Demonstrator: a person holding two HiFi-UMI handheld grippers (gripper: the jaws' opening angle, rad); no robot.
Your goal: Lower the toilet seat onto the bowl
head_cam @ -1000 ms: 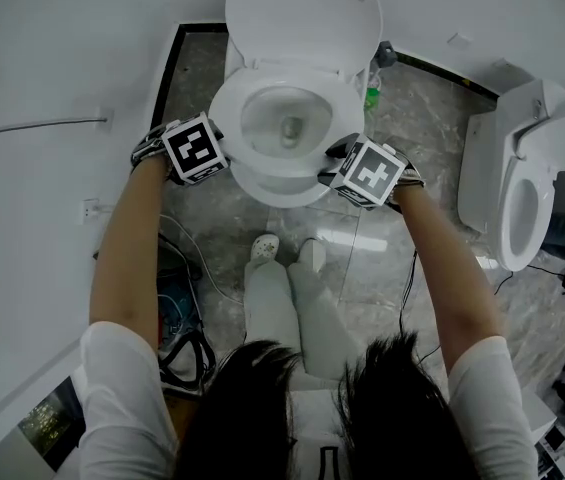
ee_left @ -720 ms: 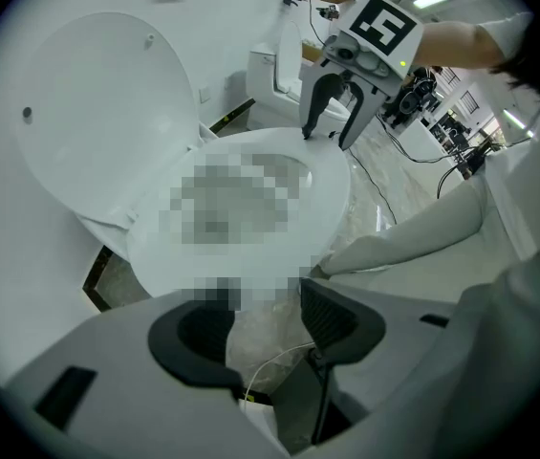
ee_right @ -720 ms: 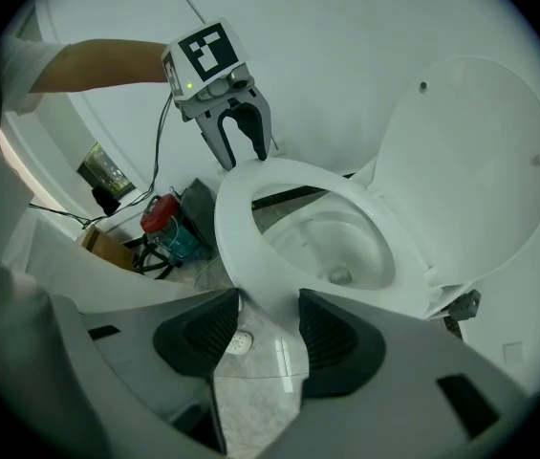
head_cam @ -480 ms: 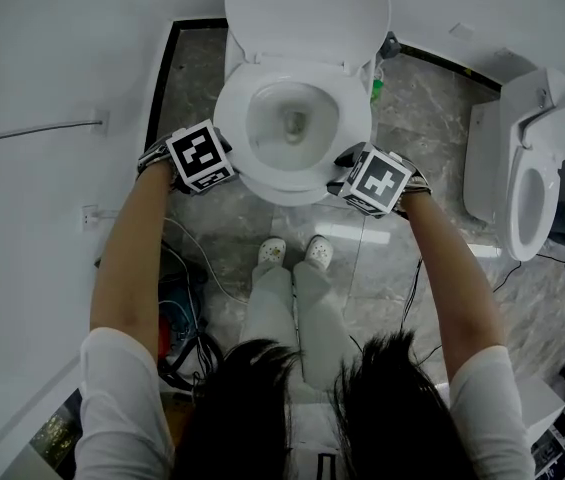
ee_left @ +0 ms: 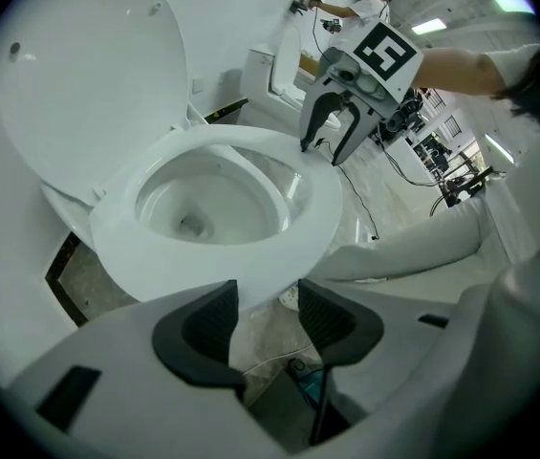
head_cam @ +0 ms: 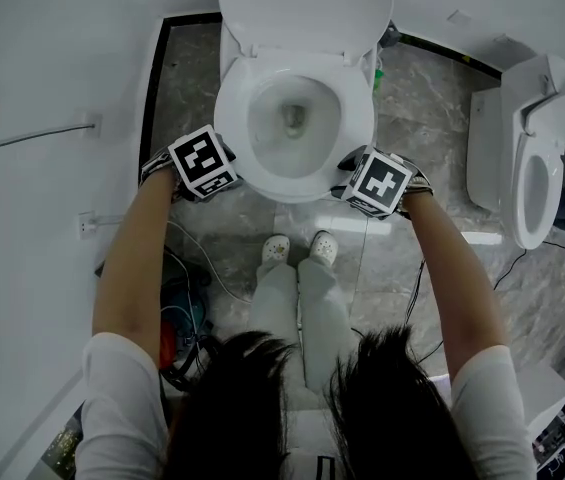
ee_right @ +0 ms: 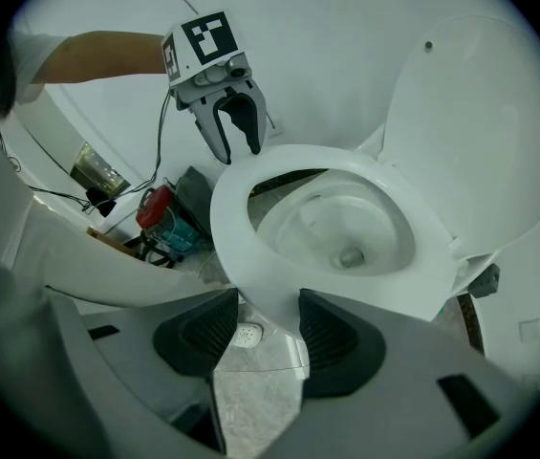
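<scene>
The toilet seat (head_cam: 230,118) lies between the two tongs, with its front half level with them. Its long axis runs straight away from the person to the hinge at the far end, under the upright lid (head_cam: 307,8). The bowl (head_cam: 294,120) sits directly beneath the seat, so the coming move depends on the drop straight down from both tongs. From above the seat looks close to level over the bowl. No view settles whether it is already resting on the rim.

The left tongs (ee_left: 268,314) are set at medium width with the seat's left front edge between the pads. The edge is tight against one pad and just beside the other. The right tongs (ee_right: 268,325) are set the same way, and the seat's right front edge fills the gap between the pads. Neither is nearer, as they sit mirrored on either side of the seat.

Both forearms reach forward and down in a near-symmetrical pose, marker cubes turned upward and wrists just outside the seat. In my judgement, an even descent of both hands matters most here, because one side leading would twist the seat on its hinge.
</scene>
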